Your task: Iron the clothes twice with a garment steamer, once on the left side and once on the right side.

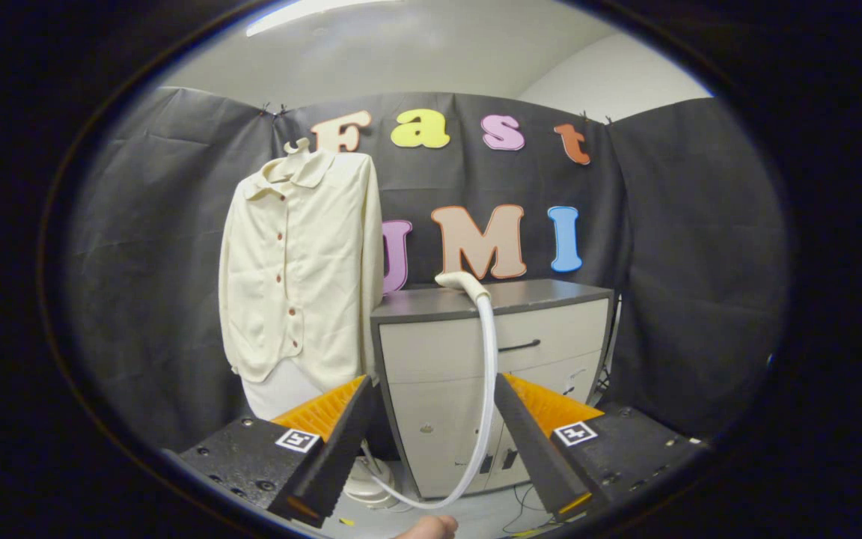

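While the gripper (431,442) is held w/ fingers spread and empty, the steamer head (461,283) is seen resting on the cabinet (543,296) top, beyond them, just right of the hanging shirt (300,269). Approx. centred, level approach is advised; hose (487,389) should be avoided.

I'm working in a staged recording booth: black cloth walls (685,247) pinned up across the frame, a grey cabinet (498,374) at centre, white ceiling (431,52) above.
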Demonstrator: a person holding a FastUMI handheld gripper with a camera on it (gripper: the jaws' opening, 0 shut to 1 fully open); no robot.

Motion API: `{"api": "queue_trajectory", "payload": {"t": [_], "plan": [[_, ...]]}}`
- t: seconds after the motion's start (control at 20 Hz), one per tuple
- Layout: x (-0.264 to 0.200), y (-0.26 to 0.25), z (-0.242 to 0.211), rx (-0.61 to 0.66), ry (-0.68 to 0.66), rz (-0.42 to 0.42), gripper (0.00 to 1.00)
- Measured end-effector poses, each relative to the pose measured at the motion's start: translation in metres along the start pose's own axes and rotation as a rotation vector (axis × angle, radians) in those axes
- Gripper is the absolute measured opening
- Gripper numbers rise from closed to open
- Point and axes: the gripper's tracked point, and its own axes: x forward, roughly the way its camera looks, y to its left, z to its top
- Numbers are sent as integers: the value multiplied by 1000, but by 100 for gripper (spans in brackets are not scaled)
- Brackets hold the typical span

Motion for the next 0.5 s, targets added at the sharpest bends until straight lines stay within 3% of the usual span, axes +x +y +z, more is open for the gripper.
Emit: {"api": "queue_trajectory", "payload": {"t": [0.5], "plan": [[184,-34,66,-81,63,-26,97]]}}
